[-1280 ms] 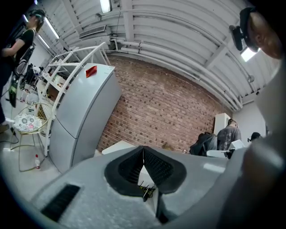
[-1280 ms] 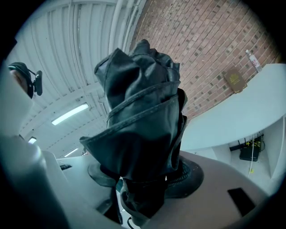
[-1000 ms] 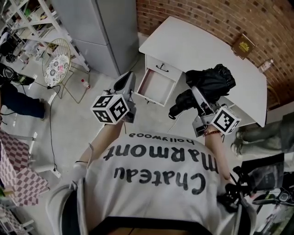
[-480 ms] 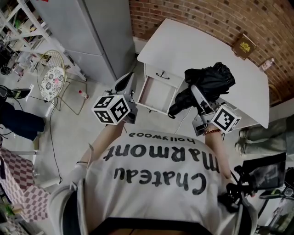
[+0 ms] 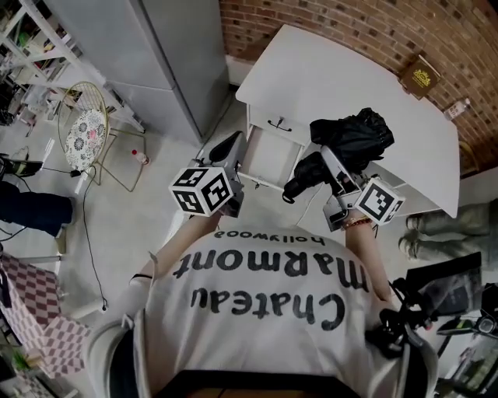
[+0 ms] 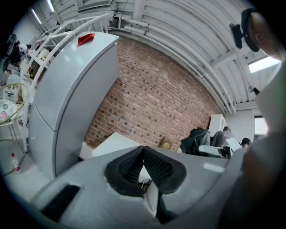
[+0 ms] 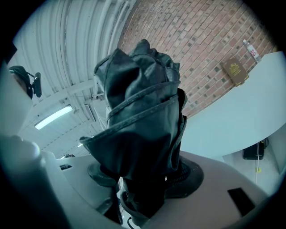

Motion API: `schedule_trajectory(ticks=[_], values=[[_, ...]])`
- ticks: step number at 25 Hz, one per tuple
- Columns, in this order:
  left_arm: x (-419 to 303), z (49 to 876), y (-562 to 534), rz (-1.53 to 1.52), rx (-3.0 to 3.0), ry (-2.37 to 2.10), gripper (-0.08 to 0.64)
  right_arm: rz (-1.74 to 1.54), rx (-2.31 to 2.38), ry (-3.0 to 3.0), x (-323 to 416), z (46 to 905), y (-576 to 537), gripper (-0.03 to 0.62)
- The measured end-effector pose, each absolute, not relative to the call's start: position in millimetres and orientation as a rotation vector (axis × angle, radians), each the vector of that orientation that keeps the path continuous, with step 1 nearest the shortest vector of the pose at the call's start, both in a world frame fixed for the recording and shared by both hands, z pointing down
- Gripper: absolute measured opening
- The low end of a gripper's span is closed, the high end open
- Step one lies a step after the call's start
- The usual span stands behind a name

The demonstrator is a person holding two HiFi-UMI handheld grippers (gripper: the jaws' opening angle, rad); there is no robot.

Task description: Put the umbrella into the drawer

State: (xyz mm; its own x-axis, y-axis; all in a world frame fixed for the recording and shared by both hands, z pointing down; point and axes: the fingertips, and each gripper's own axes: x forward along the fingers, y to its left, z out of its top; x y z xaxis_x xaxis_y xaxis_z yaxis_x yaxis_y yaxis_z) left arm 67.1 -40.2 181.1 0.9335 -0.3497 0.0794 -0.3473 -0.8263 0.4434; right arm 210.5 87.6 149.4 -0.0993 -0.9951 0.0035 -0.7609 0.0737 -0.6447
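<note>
Behind, red brick wall (image 5: 350,23); against it, white tabletop (image 5: 327,78), with drawer (image 5: 268,155) pulled out under front edge, pale inside showing. Black folded umbrella (image 5: 354,132) up in air over front edge of tabletop, just right of open drawer. Fabric crumpled and loosely bunched, dull black, with seams across folds. Sits clamped between fingers (image 7: 187,172) of right gripper (image 5: 327,163), pads pressing on lower part of bundle. Left gripper (image 5: 233,144) near left corner of drawer, fingers closed on each other, holding no thing. Around: tall grey cabinet (image 5: 156,54) left of tabletop, wire chair (image 5: 89,128) further left on floor, brown book (image 5: 420,75) and small bottle (image 5: 457,109) at far side of tabletop, well apart from umbrella. Long axis in head view from lower left to upper right: narrow dark end on drawer side, bunched fabric toward wall. In right gripper view, rises straight away from fingers.
</note>
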Motion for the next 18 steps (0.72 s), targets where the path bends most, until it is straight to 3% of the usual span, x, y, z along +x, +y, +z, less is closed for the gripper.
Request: schedule_trajectory(ticks=[18], values=[[69.5, 225.4, -63.4, 0.052, 2.501, -0.577, 0.015, -0.858, -1.693, 2.068, 212.6, 189.2, 8.7, 0.255]])
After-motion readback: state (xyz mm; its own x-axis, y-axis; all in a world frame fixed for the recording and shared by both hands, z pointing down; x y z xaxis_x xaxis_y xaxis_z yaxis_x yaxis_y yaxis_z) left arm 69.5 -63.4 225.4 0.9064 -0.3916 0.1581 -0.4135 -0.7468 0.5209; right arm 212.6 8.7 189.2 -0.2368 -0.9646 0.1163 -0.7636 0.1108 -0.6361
